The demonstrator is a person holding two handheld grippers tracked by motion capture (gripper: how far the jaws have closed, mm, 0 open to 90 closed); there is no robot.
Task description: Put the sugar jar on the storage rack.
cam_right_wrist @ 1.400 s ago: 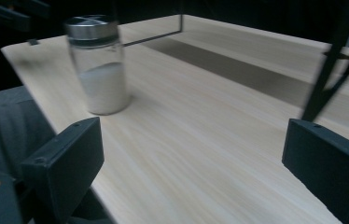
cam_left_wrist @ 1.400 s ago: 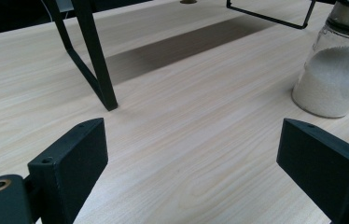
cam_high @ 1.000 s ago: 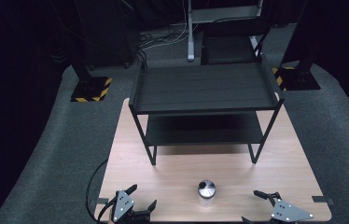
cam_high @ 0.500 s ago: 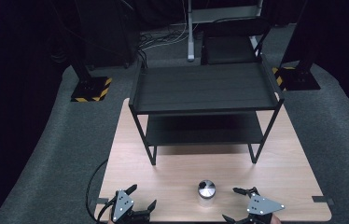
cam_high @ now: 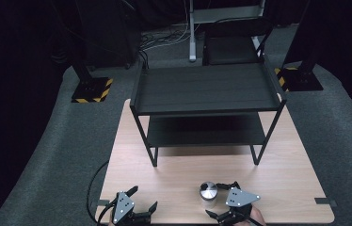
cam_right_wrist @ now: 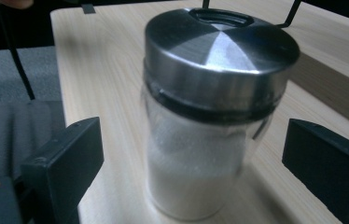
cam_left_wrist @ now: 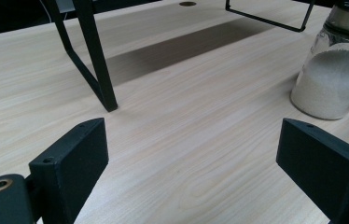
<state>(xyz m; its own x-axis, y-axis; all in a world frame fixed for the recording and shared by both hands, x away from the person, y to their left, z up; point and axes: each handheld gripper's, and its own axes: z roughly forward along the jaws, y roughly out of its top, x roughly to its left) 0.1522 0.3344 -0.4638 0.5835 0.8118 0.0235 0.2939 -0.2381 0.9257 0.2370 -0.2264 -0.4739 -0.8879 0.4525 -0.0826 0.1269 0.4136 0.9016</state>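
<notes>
The glass shaker point(cam_right_wrist: 212, 116) of white grains stands on the table point(cam_high: 287, 188) in front of the black rack point(cam_high: 207, 89), not lifted. The right gripper point(cam_high: 226, 200) brackets it with jaws wide apart, no contact visible. The left gripper point(cam_high: 141, 205) waits open, well apart from the shaker. I judge grasping is still left.

In the high view, bare tabletop point(cam_high: 277, 183) runs across the lower frame in front of the black two-tier shelf rack point(cam_high: 207, 89), whose legs stand at centre. A glass shaker point(cam_high: 208, 192) stands low, just right of centre, between the spread jaws of the right tool point(cam_high: 223, 200). The left tool point(cam_high: 143, 200), at lower left, faces open wood.
</notes>
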